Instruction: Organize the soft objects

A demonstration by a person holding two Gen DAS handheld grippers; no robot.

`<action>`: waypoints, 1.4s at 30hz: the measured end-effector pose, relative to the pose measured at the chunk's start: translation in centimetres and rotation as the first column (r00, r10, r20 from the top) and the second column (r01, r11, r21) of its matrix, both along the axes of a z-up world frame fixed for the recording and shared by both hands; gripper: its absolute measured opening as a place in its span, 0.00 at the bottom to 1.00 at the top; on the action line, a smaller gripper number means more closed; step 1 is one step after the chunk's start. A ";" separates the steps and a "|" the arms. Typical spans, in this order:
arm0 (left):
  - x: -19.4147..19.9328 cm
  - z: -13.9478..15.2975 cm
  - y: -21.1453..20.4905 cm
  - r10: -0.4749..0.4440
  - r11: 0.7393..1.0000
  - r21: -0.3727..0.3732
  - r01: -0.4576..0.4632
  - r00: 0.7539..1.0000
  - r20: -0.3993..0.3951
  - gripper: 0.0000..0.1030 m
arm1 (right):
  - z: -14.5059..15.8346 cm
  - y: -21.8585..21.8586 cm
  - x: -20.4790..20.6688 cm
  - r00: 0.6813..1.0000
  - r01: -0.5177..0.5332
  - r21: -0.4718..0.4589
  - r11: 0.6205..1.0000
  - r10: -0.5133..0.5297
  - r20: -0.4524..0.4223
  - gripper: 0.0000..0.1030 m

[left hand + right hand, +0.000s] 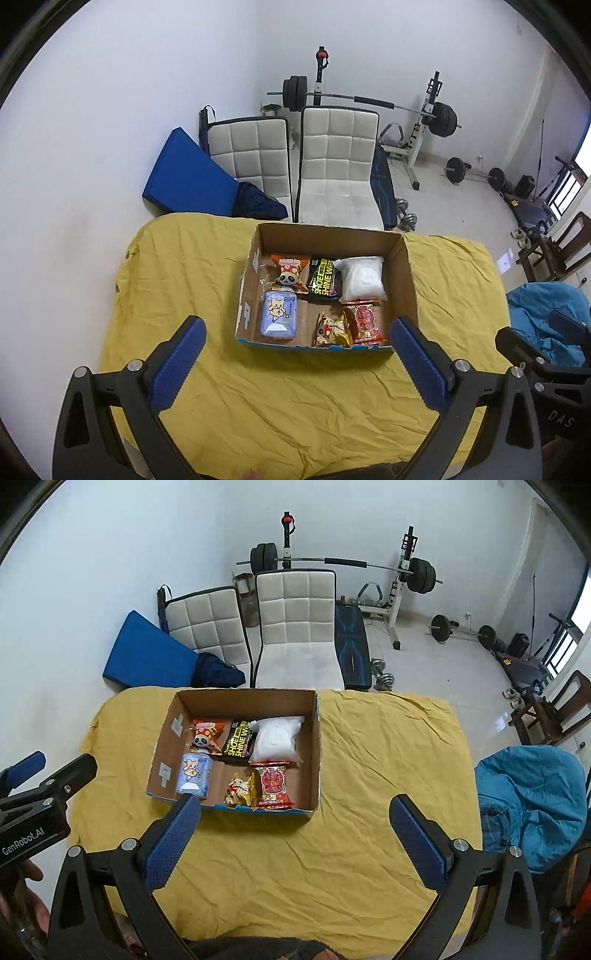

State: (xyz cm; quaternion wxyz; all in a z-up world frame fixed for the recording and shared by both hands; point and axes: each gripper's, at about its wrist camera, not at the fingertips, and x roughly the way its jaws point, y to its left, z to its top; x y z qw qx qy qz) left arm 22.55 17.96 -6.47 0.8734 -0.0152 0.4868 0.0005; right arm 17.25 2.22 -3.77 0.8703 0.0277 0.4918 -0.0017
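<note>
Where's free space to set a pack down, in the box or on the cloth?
Cardboard box: crowded; only bare floor is between blue pack and yellow snack. Yellow cloth is free right of the box and between box and both open grippers.

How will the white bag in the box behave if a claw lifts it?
The white bag looks puffy and wrinkled, so it will probably sag and change shape when lifted. Its clear plastic skin seems smooth, so it may slip. It lies flat in the box, so rolling is unlikely.
</note>
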 end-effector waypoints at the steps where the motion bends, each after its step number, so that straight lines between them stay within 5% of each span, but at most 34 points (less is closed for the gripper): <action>1: -0.2 0.1 0.0 0.003 1.000 -0.001 -0.003 1.000 0.002 1.00 | 0.3 0.0 -0.2 1.000 0.001 0.001 1.000 -0.001 0.002 1.00; 42: -2.7 1.1 -0.8 -0.030 0.999 -0.013 0.030 0.999 -0.017 1.00 | 2.5 -0.7 -2.1 1.000 0.009 -0.006 1.000 -0.009 0.023 1.00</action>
